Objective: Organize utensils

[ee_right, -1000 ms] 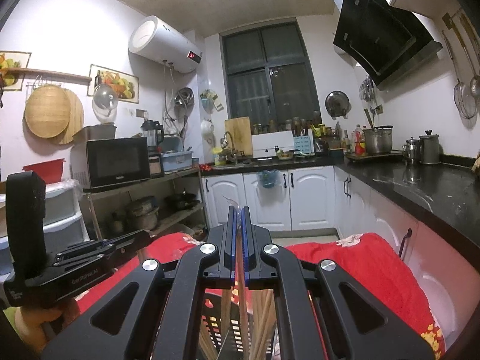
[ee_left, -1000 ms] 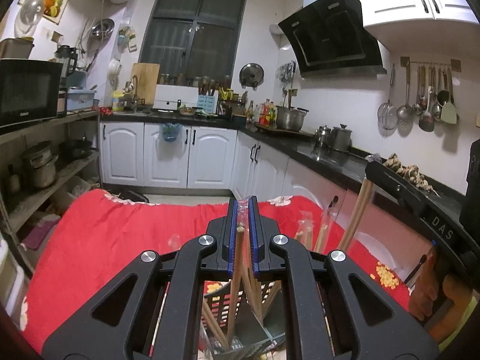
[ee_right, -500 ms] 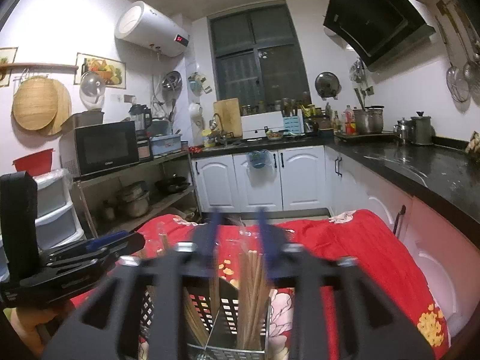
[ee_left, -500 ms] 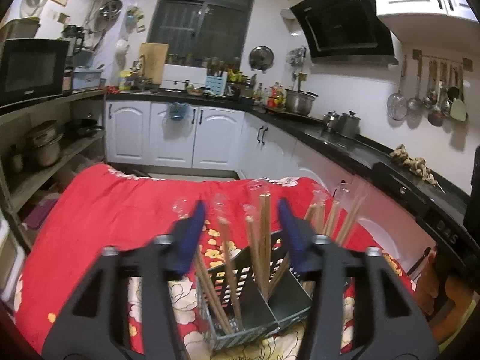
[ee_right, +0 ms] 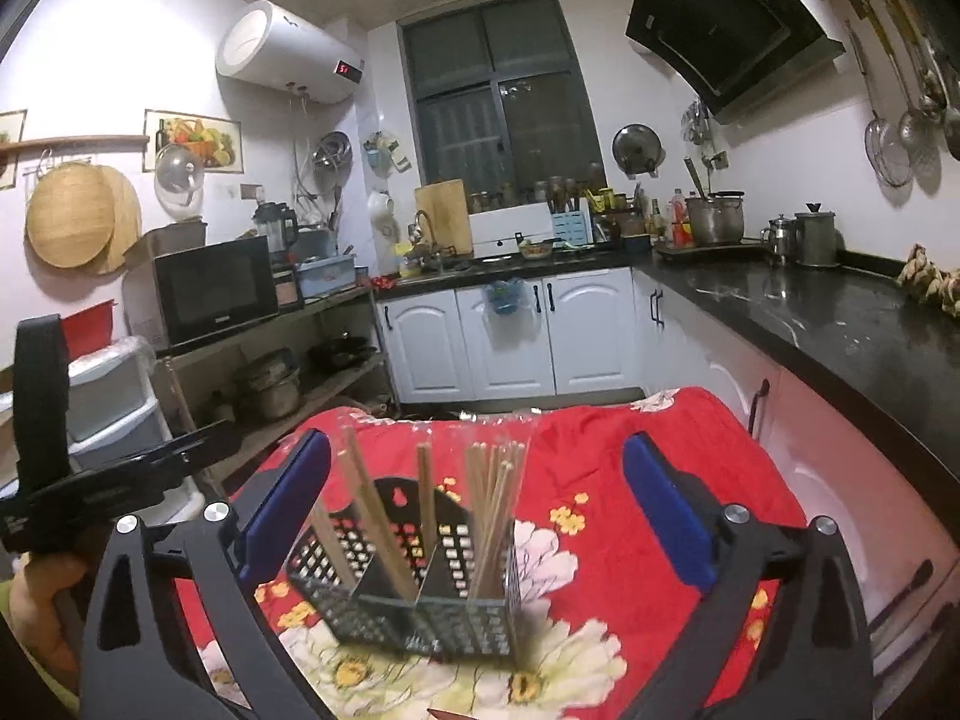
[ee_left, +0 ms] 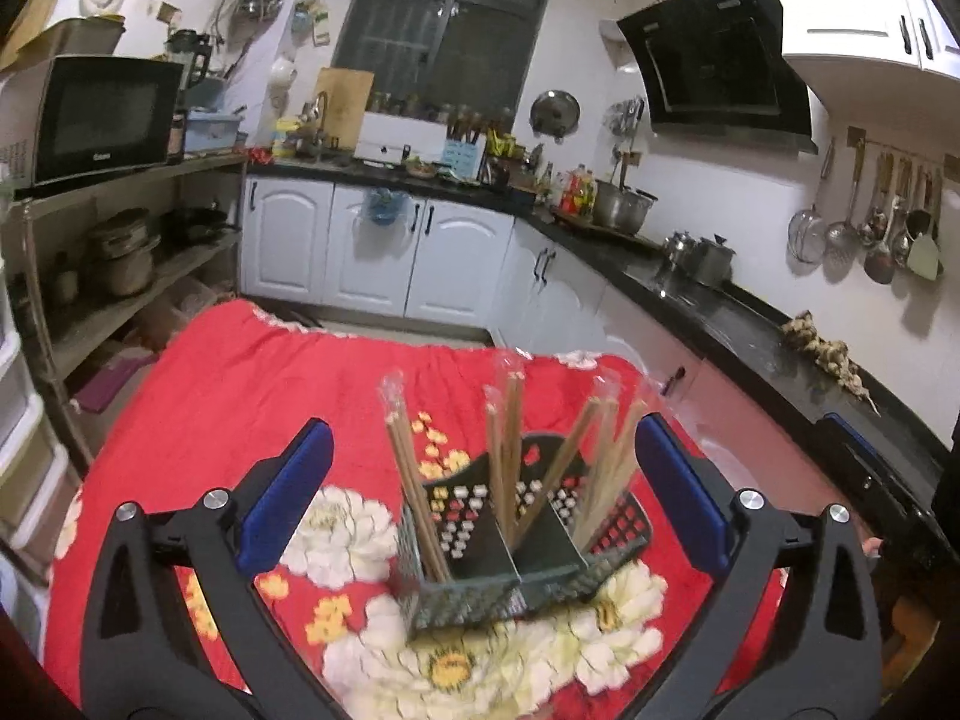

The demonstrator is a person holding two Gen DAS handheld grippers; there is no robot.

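Note:
A black perforated utensil basket (ee_left: 540, 546) stands on the red flowered tablecloth (ee_left: 240, 384). It holds several wooden chopstick pairs in clear sleeves (ee_left: 507, 450), standing upright in its compartments. The basket also shows in the right wrist view (ee_right: 420, 588) with the chopsticks (ee_right: 492, 498). My left gripper (ee_left: 480, 492) is open and empty, its blue pads either side of the basket and nearer the camera. My right gripper (ee_right: 474, 504) is open and empty too, above and in front of the basket. The left gripper's body (ee_right: 90, 480) shows at the right view's left edge.
White base cabinets (ee_left: 372, 258) and a black countertop (ee_left: 750, 324) run along the back and right. A shelf with a microwave (ee_left: 96, 114) and pots stands at the left. Plastic drawers (ee_right: 114, 396) stand by the table's left side.
Both grippers were shut on chopsticks over the basket a second ago. Both have opened wide, let the chopsticks go into the basket, and pulled back and up.

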